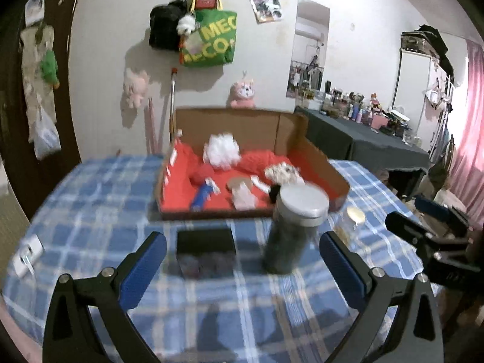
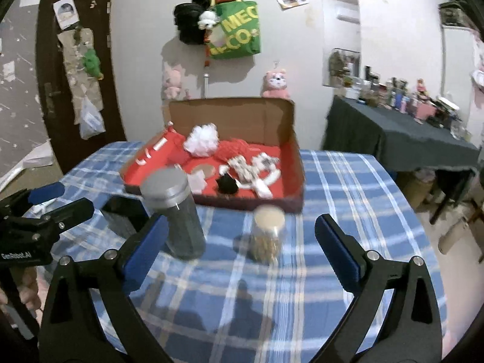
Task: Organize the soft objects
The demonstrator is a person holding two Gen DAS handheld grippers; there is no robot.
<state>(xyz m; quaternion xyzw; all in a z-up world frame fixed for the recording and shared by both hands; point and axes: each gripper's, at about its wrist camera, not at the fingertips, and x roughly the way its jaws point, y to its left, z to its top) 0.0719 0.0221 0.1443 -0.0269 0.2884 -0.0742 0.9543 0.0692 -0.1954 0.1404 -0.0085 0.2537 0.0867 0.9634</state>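
Observation:
A cardboard box (image 1: 290, 127) (image 2: 290, 157) with a red lining stands at the far side of the table. In it lie soft objects: a white pompom (image 1: 222, 151) (image 2: 202, 140), a red knitted piece (image 1: 260, 160), a white patterned toy (image 2: 252, 168), a small black item (image 2: 227, 184) and a blue item (image 1: 202, 195). My left gripper (image 1: 243, 261) is open and empty above the table, well short of the box. My right gripper (image 2: 242, 243) is open and empty, also short of the box.
A tall dark jar with a silver lid (image 1: 290, 230) (image 2: 178, 211) and a small jar with a gold lid (image 2: 267, 233) (image 1: 352, 220) stand between the grippers and the box. A black square container (image 1: 205, 249) sits on the blue plaid tablecloth (image 1: 90, 187). A dark side table (image 2: 393, 133) stands at the right.

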